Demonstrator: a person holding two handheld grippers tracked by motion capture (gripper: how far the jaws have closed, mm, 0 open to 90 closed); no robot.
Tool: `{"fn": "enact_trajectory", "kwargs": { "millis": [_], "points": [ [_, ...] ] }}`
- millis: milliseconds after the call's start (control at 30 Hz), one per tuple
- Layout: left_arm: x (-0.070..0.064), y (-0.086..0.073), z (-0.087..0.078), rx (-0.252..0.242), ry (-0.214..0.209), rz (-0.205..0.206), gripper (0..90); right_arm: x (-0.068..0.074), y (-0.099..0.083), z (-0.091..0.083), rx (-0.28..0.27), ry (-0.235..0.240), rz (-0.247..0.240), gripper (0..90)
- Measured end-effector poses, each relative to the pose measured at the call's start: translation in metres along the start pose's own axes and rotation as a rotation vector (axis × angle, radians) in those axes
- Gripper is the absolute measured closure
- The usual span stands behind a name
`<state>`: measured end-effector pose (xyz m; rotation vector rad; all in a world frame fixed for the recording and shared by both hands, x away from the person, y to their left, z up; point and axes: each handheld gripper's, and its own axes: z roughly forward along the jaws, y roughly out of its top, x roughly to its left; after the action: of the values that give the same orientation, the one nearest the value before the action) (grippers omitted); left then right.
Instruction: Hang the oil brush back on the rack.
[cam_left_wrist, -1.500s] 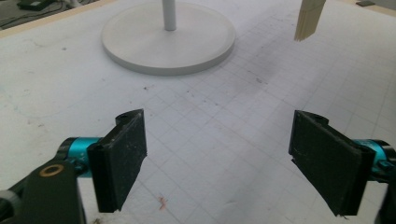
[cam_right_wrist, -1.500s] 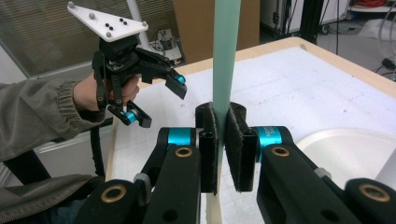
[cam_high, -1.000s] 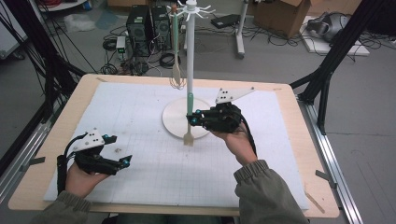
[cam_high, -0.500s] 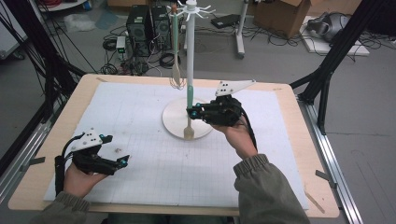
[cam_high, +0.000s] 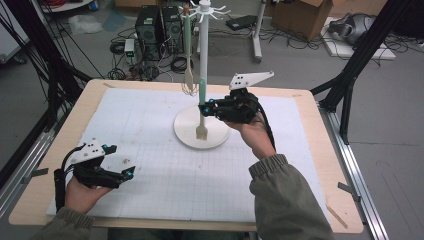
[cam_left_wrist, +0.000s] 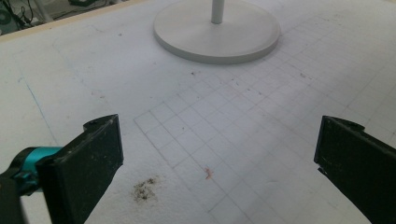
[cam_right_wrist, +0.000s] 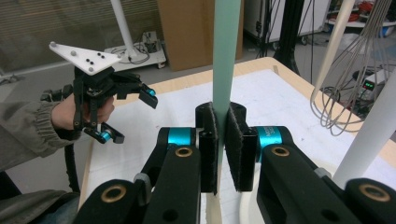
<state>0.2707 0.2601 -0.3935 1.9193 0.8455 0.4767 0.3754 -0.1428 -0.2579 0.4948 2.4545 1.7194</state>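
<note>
The right claw (cam_right_wrist: 219, 149) is clamped on the pale green handle of a flat spatula-like utensil (cam_right_wrist: 226, 51), its two black pads pressed against the handle from either side in the right gripper view. From above, the right claw (cam_high: 206, 107) holds that utensil (cam_high: 202, 112) upright, its cream-coloured lower end over the round white base of a tall white utensil stand (cam_high: 192, 135); whether that end touches the base cannot be told. The stand's pole passes just beside the claw, and from a hook near its top hangs a wire whisk (cam_high: 189, 85). The right gripper view shows the whisk (cam_right_wrist: 348, 93) close up, its loops beside the white pole.

The left claw (cam_high: 122, 175) rests well apart, near the front left of the white gridded mat (cam_high: 150, 165) on the wooden desk (cam_high: 325, 165). Its jaws stand wide apart on nothing, as the left gripper view shows: left claw (cam_left_wrist: 219, 161) over bare grid lines, the stand's base (cam_left_wrist: 217, 35) ahead.
</note>
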Motion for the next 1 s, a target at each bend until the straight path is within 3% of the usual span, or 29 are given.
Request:
{"fn": "enact_trajectory", "kwargs": {
  "millis": [1000],
  "points": [
    [0.003,-0.003,-0.006,-0.019,0.019,-0.010,1.7,-0.025,0.049,-0.005,-0.004,-0.060,-0.009,84.1]
  ]
}}
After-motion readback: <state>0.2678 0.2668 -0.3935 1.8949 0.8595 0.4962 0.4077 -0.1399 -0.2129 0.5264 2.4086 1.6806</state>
